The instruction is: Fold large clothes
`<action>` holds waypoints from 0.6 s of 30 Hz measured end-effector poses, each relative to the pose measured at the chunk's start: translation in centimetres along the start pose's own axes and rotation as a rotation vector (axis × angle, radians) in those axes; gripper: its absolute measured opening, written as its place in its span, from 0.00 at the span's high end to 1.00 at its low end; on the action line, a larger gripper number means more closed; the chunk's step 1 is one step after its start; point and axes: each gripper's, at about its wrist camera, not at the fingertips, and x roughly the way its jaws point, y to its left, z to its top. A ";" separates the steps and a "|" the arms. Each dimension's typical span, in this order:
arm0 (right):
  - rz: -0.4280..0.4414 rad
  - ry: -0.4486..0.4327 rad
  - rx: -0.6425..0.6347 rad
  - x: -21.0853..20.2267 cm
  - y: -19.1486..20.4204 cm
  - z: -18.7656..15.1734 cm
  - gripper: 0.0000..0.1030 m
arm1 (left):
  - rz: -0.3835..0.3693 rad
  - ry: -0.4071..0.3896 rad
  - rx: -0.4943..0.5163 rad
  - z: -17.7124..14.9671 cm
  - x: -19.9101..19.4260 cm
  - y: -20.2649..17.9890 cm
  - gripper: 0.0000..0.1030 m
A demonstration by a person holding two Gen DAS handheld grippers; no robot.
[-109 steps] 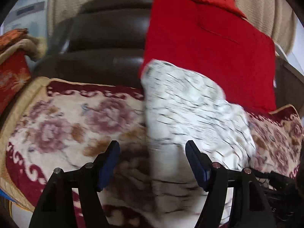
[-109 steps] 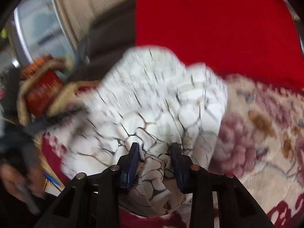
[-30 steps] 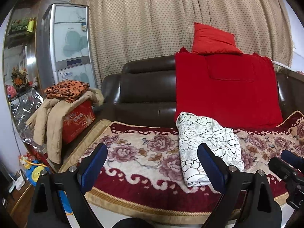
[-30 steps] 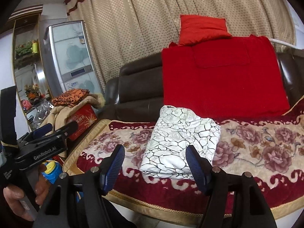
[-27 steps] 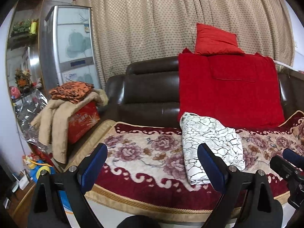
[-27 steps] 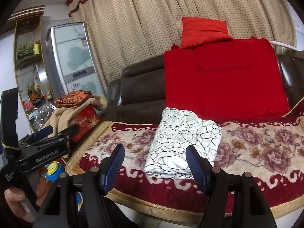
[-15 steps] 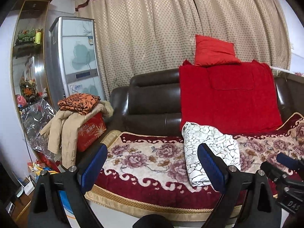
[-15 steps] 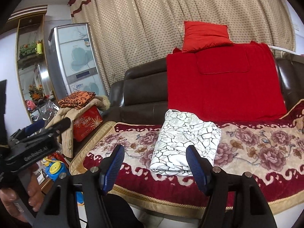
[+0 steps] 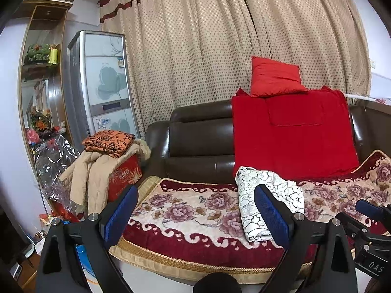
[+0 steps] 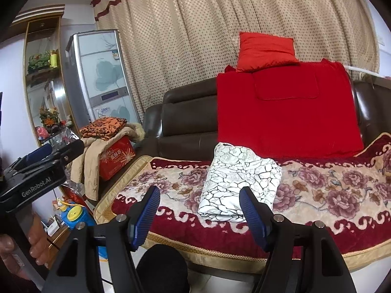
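A white garment with a black crackle print [image 9: 265, 202] [image 10: 238, 179] lies folded into a neat rectangle on the floral blanket [image 9: 190, 210] [image 10: 325, 190] that covers the sofa seat. My left gripper [image 9: 195, 216] hangs well back from the sofa, open, with nothing between its blue pads. My right gripper [image 10: 199, 214] is also open and empty, held back in front of the sofa's edge. In the right wrist view the left gripper [image 10: 39, 168] shows at the far left, held by a hand [image 10: 36, 241].
A dark leather sofa [image 9: 200, 136] carries a red throw [image 9: 293, 131] and a red cushion [image 9: 273, 77] on its back. To the left stand a red box [image 9: 124, 175] draped with a beige coat and orange cloth, a tall cabinet unit [image 9: 102, 83] and floor clutter.
Both grippers have drawn back and risen from the sofa, so the folded garment looks smaller and more of the room shows. The right gripper, earlier shut on the garment, now stands open.
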 end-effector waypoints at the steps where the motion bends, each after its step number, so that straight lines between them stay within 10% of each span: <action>1: 0.001 -0.002 -0.002 -0.2 0.1 0.1 0.29 | 0.001 -0.007 0.002 0.2 -0.4 0.1 0.07; 18: 0.004 -0.015 -0.001 -2.4 0.2 2.2 0.28 | -0.008 -0.009 0.019 1.4 -0.9 -0.1 0.03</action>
